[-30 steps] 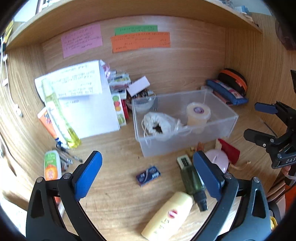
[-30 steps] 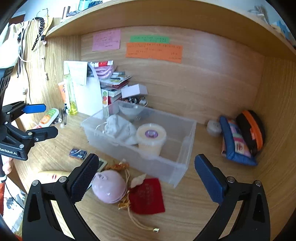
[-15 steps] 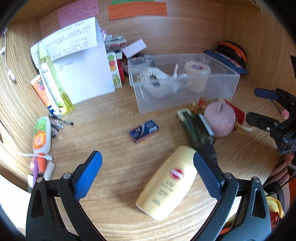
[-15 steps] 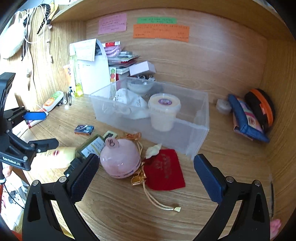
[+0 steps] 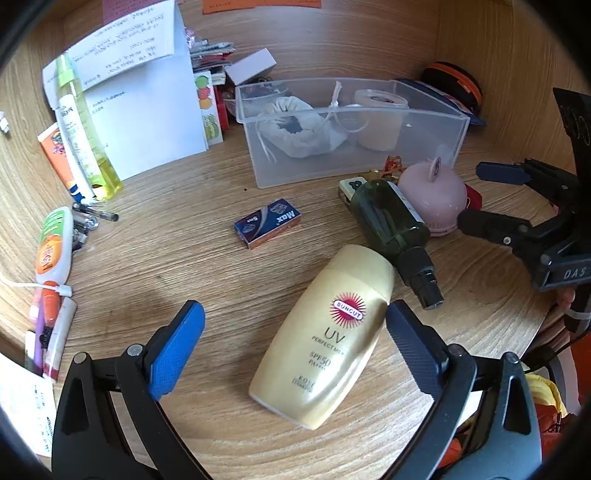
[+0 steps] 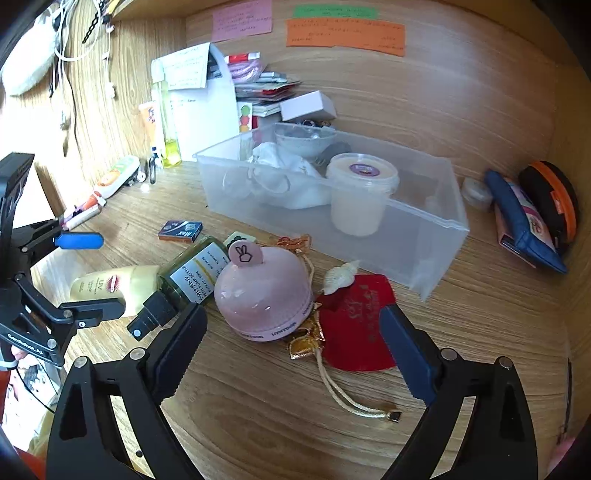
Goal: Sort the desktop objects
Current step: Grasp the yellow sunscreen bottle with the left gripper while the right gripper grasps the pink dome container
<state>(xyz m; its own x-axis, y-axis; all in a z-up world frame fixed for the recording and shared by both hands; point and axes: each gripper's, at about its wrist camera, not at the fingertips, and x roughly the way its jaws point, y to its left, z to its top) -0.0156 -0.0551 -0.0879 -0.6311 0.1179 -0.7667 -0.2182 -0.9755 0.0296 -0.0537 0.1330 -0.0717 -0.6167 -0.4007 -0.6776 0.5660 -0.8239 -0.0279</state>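
Observation:
My left gripper (image 5: 291, 349) is open, its jaws on either side of a yellow sunscreen bottle (image 5: 325, 339) lying on the desk. A dark green pump bottle (image 5: 391, 229) lies next to it. My right gripper (image 6: 291, 350) is open just in front of a pink dome-shaped gadget (image 6: 262, 295) and a red drawstring pouch (image 6: 358, 325) with a small shell (image 6: 340, 277). A clear plastic bin (image 6: 424, 236) behind holds a white pouch (image 6: 291, 181) and a lidded tub (image 6: 360, 192). A small blue box (image 5: 267, 223) lies mid-desk.
At the left stand white papers (image 5: 147, 96), a yellow-green bottle (image 5: 85, 129), tubes (image 5: 53, 243) and pens. A blue pencil case (image 6: 524, 221) and an orange-black case (image 6: 554, 199) lean at the right wall. Sticky notes (image 6: 343, 33) are on the back wall.
Both grippers have moved down and forward toward the desk. The left one now straddles the sunscreen bottle; the right one has closed in on the pink gadget and red pouch.

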